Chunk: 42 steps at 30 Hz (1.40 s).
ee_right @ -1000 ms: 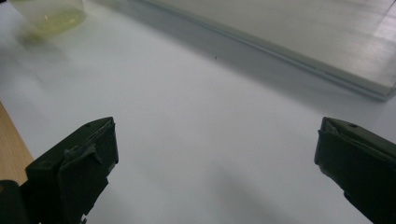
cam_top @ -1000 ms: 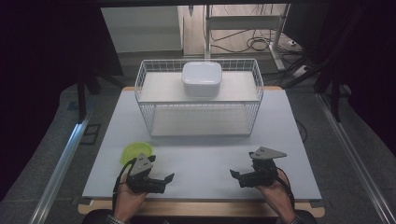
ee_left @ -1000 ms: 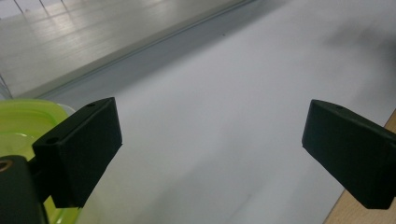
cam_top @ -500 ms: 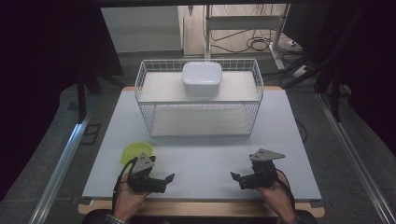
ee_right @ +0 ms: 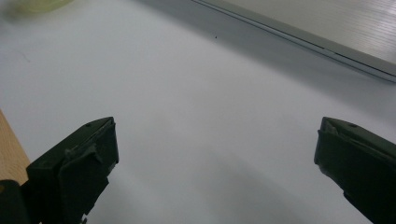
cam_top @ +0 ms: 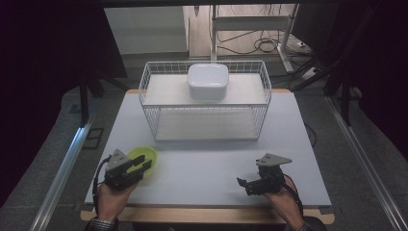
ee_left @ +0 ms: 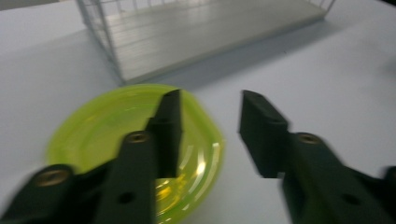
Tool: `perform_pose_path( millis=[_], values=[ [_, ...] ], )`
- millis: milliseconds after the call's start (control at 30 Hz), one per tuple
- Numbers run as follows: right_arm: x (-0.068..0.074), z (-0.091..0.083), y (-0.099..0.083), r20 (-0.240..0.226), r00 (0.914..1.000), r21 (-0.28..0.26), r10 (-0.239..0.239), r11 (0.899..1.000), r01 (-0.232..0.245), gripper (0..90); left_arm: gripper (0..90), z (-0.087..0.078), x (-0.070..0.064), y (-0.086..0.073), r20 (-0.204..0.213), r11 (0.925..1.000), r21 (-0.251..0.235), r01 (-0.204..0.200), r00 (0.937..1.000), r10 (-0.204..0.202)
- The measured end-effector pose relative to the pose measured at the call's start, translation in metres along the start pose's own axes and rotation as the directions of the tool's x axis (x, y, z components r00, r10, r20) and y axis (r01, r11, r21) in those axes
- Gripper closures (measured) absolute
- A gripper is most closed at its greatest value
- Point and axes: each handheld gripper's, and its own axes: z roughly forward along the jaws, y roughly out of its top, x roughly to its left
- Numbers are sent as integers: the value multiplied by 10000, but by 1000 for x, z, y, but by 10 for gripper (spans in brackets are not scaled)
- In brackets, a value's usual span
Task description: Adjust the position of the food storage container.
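A yellow-green bowl (cam_top: 144, 155) (ee_left: 107, 130) sits on the white table near its front left. My left gripper (cam_top: 141, 167) (ee_left: 210, 126) is open at the bowl's near edge. One jaw hangs over the bowl's inside and the other stands outside the rim, over bare table. Whether either jaw touches the bowl cannot be told. Near the front right, my right gripper (cam_top: 244, 183) (ee_right: 215, 154) is wide open above the bare table, with nothing between its jaws.
A white wire basket (cam_top: 149, 113) (ee_left: 100, 32) stands at the middle back of the table, and a white lidded container (cam_top: 208, 81) rests on its upper shelf. The wooden front edge (cam_top: 207, 215) runs just below both hands. Dark floor and metal rails flank the table.
My left gripper has swung from pointing right to pointing forward and moved up to the bowl, its jaws now on either side of the rim. The right gripper has hardly moved.
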Motion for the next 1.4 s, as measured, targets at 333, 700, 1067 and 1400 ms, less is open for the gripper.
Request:
perform_pose_path(
  millis=[333,700,1067,1400],
  values=[
    [1,3,-1,-21,9999,222,-100,9997,101,5,900,-20,48,-13,-1449,9945,-210,1024,9839,-1044],
    [3,5,-1,-54,9998,327,-200,9993,202,9,900,0,78,-32,-1517,9760,1105,1877,9737,-1700],
    [4,7,-2,-129,9996,478,-251,9985,257,13,900,24,77,-37,-109,9640,1821,1935,9808,-1948],
    [5,10,-2,-204,9995,559,-258,9981,269,13,900,41,63,-32,723,9653,2017,1657,9804,-1833]
  ],
)
